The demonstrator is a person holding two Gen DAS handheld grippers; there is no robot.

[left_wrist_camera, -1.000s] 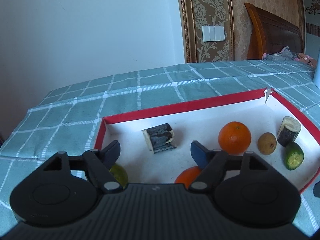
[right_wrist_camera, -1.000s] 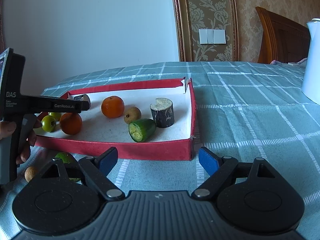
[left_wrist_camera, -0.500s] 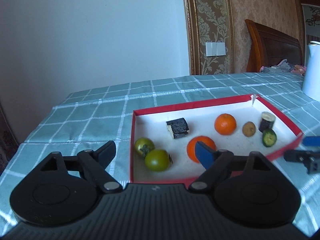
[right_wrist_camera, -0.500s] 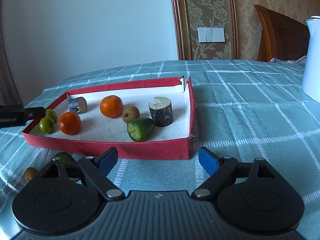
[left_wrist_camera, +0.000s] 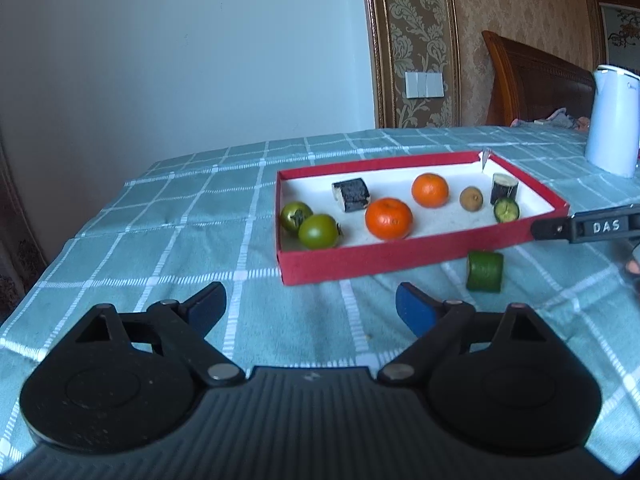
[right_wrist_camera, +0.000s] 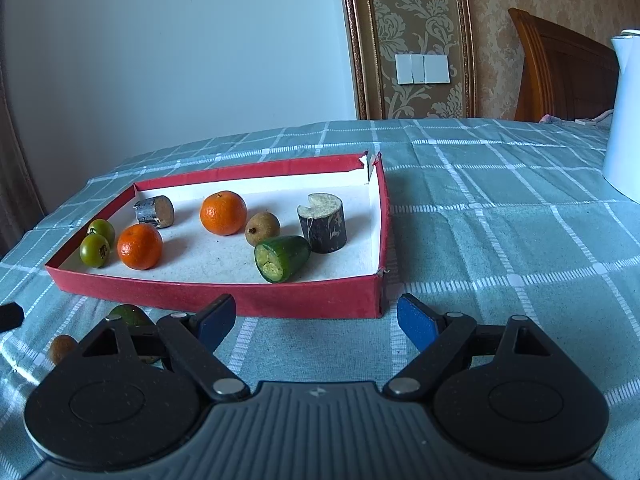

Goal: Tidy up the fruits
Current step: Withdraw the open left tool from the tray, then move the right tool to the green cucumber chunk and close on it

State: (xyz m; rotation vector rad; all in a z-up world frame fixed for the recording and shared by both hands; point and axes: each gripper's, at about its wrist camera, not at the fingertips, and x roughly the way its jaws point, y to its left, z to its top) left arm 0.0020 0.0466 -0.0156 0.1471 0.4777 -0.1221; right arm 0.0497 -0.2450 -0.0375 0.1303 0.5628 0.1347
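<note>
Sorting Fruit Into the Red Tray

Remaining outside the red tray (left_wrist_camera: 400, 258), a cut green piece (left_wrist_camera: 485, 271) is seen just before its front wall, lying sideways. Both the left gripper (left_wrist_camera: 310, 307) and right gripper (right_wrist_camera: 314, 318) are held wide open, empty; the right is judged nearer. A small brown fruit (right_wrist_camera: 60, 347) (also outside) is shown only in the right view.

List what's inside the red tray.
Inside the red tray: two oranges, two green tomatoes, two dark cut chunks, a brown fruit, a cucumber piece. Nothing looks hidden.

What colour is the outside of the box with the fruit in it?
Red outside, white inside. The shallow cardboard box shows best in the right wrist view.
</note>
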